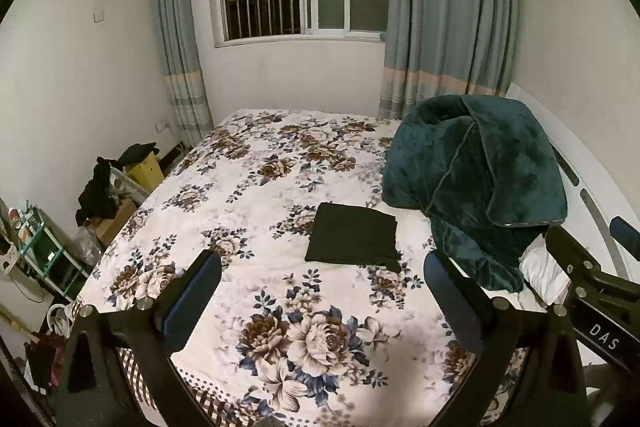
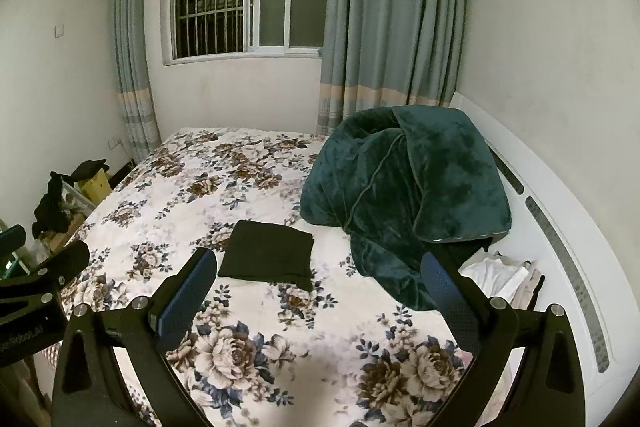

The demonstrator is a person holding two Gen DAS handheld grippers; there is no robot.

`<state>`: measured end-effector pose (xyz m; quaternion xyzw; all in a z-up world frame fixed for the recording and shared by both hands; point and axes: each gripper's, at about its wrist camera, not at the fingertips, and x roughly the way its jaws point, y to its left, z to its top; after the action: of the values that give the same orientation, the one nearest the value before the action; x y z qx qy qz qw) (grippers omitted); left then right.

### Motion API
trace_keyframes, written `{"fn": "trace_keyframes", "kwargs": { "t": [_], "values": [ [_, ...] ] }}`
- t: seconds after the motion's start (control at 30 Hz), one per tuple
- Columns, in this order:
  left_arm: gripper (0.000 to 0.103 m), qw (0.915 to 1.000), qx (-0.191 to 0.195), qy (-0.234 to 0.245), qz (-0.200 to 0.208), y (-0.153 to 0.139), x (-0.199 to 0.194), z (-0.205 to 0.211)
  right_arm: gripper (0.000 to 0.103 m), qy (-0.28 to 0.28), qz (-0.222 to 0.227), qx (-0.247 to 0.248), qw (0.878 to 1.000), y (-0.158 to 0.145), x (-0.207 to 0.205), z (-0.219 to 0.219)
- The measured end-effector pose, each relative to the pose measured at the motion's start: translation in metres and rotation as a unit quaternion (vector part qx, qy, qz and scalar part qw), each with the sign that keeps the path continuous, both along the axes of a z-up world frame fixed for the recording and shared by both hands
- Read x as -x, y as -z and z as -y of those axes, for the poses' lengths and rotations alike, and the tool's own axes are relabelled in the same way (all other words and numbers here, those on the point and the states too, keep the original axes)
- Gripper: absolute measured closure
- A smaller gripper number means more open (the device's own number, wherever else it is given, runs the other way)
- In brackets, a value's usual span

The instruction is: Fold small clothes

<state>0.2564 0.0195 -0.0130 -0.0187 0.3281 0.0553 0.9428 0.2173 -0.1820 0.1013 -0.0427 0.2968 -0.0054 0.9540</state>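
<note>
A small black garment (image 1: 353, 239) (image 2: 267, 254) lies folded into a flat rectangle on the floral bedspread (image 1: 256, 187) (image 2: 208, 187), near the middle of the bed. My left gripper (image 1: 322, 267) is open, held above the near part of the bed, short of the garment, with nothing between its fingers. My right gripper (image 2: 318, 267) is also open and empty, with the garment just beyond its left finger (image 2: 188, 295). The right gripper's body (image 1: 592, 275) shows at the right edge of the left wrist view. The left gripper's body (image 2: 36, 283) shows at the left edge of the right wrist view.
A bulky dark green blanket (image 1: 476, 179) (image 2: 404, 195) is heaped on the right side of the bed by the white headboard (image 2: 568, 247). White cloth (image 2: 496, 275) lies beneath it. Boxes, dark clothes (image 1: 100, 191) and a small shelf (image 1: 44, 255) crowd the floor left of the bed.
</note>
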Motion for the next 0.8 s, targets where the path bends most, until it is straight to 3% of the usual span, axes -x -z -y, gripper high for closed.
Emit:
{"fn": "trace_keyframes", "kwargs": {
  "t": [0.8],
  "values": [
    [0.000,1.0000,-0.008,-0.003,0.004,-0.0027,-0.0006,-0.0031,0.000,0.003,-0.002,0.000,1.000,0.0005,0.0022,-0.0007]
  ]
}}
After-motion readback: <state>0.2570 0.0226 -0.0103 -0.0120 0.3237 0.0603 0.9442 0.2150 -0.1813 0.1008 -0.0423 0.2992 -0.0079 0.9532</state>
